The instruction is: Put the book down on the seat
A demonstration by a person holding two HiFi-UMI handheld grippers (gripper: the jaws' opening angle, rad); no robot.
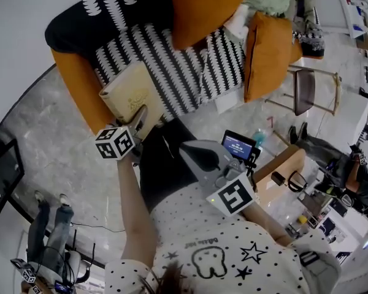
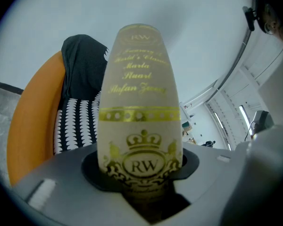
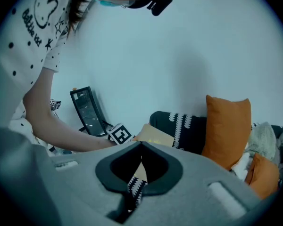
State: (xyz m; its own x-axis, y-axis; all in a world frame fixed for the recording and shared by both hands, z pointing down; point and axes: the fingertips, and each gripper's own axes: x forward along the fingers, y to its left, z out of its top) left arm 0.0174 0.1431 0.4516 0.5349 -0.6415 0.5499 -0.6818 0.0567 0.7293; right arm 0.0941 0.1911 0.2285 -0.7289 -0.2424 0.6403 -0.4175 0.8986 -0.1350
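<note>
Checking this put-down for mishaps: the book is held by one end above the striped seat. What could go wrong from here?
1. The left gripper clamps the book by one end only; it might pivot or slip while lowering.
2. The book hangs near the seat's front edge by the orange armrest; released there, it may slide to the floor.

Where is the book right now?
In the head view the book is upper left, clamped in the left gripper, at the edge of the black-and-white patterned seat, next to the sofa's orange side.
</note>
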